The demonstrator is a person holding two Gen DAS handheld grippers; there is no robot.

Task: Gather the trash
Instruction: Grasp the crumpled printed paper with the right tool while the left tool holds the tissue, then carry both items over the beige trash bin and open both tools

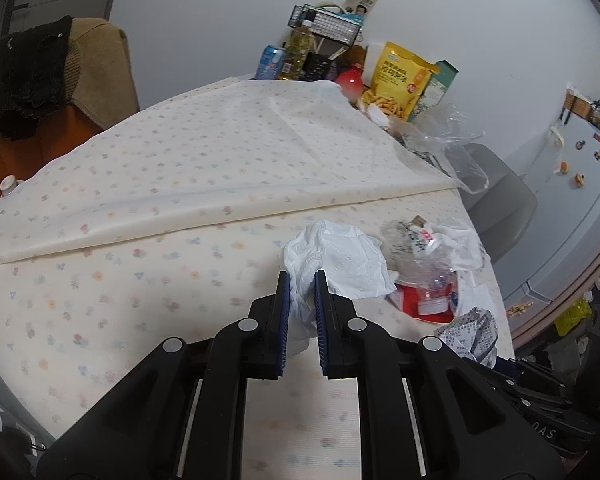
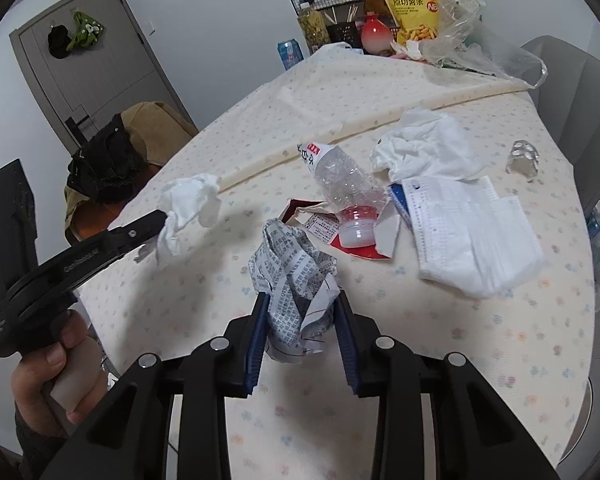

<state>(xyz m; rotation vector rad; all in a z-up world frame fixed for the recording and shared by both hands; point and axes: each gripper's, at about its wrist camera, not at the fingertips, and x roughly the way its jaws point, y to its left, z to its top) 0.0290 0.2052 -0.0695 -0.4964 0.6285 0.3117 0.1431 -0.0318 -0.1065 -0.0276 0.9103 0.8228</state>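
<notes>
White tissue [image 1: 300, 304] is clenched in the left gripper [image 1: 302, 280], printed paper wad [image 2: 296, 280] in the right gripper [image 2: 302, 300]; plastic bottle [image 2: 340, 188] at twelve o'clock, mask [image 2: 476, 236] at two remain on the table [image 2: 500, 340]

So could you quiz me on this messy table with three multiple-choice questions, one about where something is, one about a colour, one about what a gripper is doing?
1. Where does the crushed plastic bottle lie?
A. On the tablecloth among the litter
B. In the wire basket
C. On the chair

2. What colour is the big snack bag at the far end of the table?
A. Green
B. Yellow
C. Black

3. What is the right gripper doing?
A. Standing open over bare cloth
B. Clamping the bottle
C. Closed on a crumpled printed paper

Answers:
1 A: the bottle lies on its side on the flowered cloth, beside the white tissues.
2 B: the bag is yellow with printed writing.
3 C: the crumpled paper sits squeezed between its two blue pads, while the left gripper pinches a white tissue.
</notes>
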